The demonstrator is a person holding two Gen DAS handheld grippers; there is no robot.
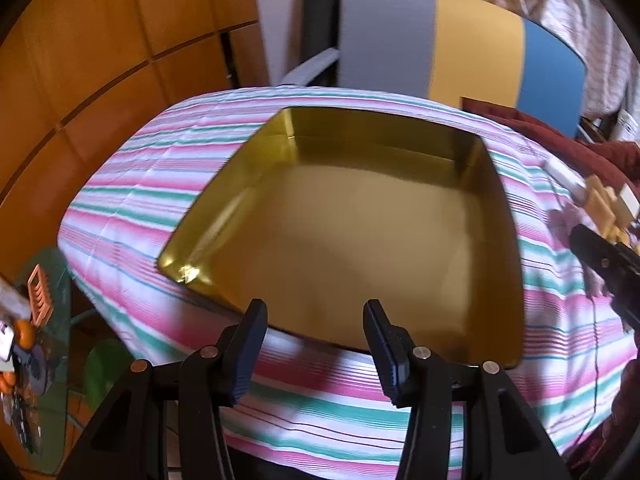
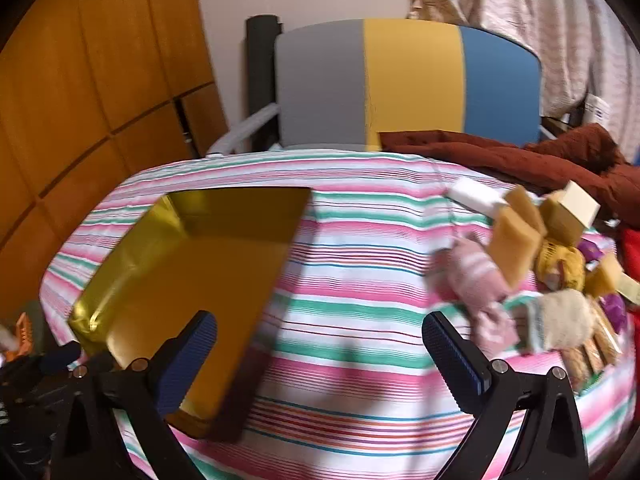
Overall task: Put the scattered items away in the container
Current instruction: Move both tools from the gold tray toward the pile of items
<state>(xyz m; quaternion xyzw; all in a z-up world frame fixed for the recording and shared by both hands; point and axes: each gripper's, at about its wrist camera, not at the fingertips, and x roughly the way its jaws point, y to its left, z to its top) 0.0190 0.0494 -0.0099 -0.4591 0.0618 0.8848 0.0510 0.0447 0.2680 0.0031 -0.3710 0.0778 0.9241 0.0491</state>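
A gold tin container (image 1: 352,216) lies open and empty on the striped tablecloth (image 1: 160,184); it also shows at the left in the right wrist view (image 2: 192,276). My left gripper (image 1: 316,320) is open and empty at the tin's near rim. My right gripper (image 2: 320,336) is wide open and empty over the cloth, between the tin and a pile of scattered items: yellow sponges (image 2: 512,240), a white block (image 2: 474,196), a pink sock (image 2: 480,280), a beige sock (image 2: 560,320). The pile shows at the right edge in the left wrist view (image 1: 600,204), with the right gripper's body (image 1: 612,272) in front.
A grey, yellow and blue chair back (image 2: 408,80) stands behind the table. A dark red cloth (image 2: 520,156) lies at the back right. Wooden panels (image 1: 100,40) are on the left. A cluttered glass side table (image 1: 36,320) sits low at the left.
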